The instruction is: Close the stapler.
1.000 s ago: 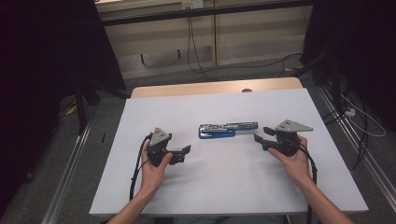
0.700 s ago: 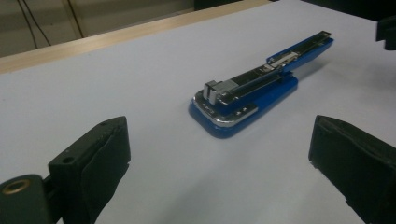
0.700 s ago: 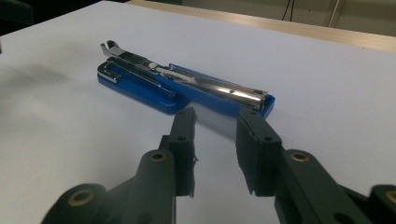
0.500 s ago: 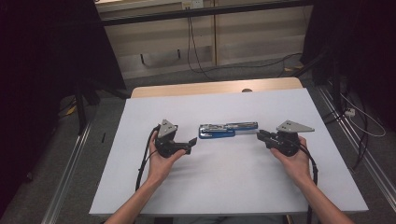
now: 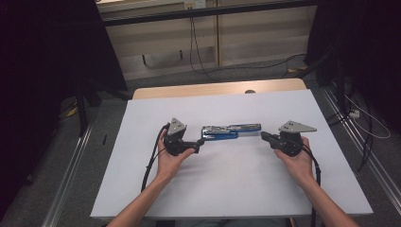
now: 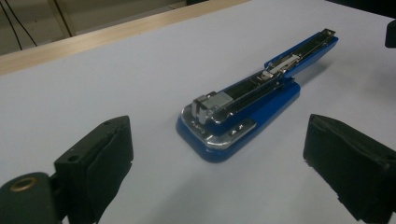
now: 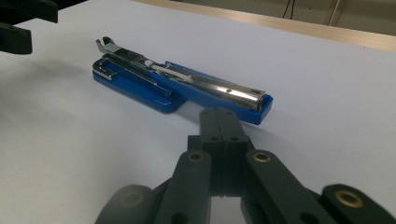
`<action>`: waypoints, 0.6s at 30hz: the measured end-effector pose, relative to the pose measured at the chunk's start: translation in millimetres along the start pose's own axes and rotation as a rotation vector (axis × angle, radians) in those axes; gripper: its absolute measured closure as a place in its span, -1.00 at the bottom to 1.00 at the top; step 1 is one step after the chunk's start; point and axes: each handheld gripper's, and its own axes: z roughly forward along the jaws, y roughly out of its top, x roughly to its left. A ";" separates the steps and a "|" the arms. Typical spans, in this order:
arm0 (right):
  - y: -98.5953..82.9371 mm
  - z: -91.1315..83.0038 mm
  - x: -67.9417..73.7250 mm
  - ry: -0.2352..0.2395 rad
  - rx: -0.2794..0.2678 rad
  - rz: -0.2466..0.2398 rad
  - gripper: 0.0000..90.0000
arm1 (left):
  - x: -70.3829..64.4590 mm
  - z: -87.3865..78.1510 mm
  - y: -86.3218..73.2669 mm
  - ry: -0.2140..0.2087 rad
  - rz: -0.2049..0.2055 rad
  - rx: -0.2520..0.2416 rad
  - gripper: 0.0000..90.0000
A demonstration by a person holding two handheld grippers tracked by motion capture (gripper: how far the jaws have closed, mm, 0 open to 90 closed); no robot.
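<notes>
The left gripper (image 5: 197,142) has moved in toward the stapler (image 5: 231,132) and now sits just off its 9 o'clock end, jaws wide. That looks like the start of a grasp. The right gripper (image 5: 264,135), jaws closed on nothing, waits at 3 o'clock. The stapler lies mid-table: blue base, chrome magazine, seemingly swung open.
</notes>
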 end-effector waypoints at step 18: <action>-1.9 3.2 -4.5 -0.008 0.038 -0.006 1.00 | 6.4 23.9 9.9 0.007 -0.024 0.019 -0.34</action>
